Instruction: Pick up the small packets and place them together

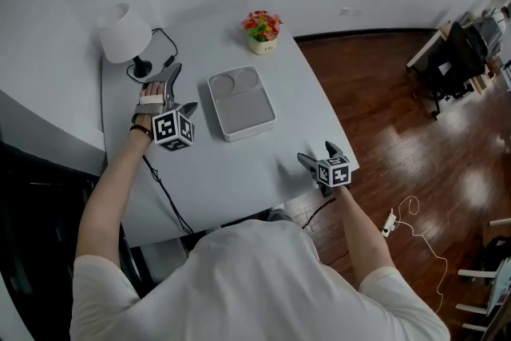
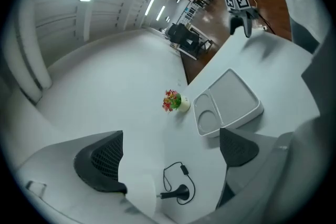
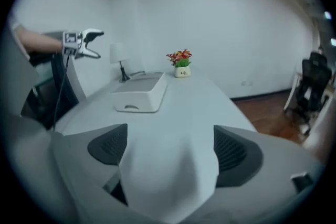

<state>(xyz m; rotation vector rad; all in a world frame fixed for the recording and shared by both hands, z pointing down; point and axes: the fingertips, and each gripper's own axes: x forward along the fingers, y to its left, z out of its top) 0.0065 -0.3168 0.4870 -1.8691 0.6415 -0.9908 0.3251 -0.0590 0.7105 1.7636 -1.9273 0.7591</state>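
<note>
My left claw [image 1: 182, 88] hangs over the far left of the table [image 1: 239, 172], just beside the foot of the lamp [image 1: 125, 33] and its looped cord [image 1: 168, 60], and left of the tray [image 1: 247, 126]. Its jaws stand wide apart, released, gripping nothing. Between them I see only white tabletop, with the lamp's foot and the cord lying farther off. My right claw [image 1: 319, 154] sits low at the near right corner of the table, well apart from the tray, and points across the top toward it. Its jaws are spread too and hold nothing, with only tabletop between them. The tray is white, with a round well at one end and a larger rectangular well beside it. Past it, near the wall, stands a small pot of red and yellow flowers [image 1: 262, 28]. To the right of the table lies a dark wood floor [image 1: 383, 92]. I cannot tell where the packets are, as no view shows them.
</note>
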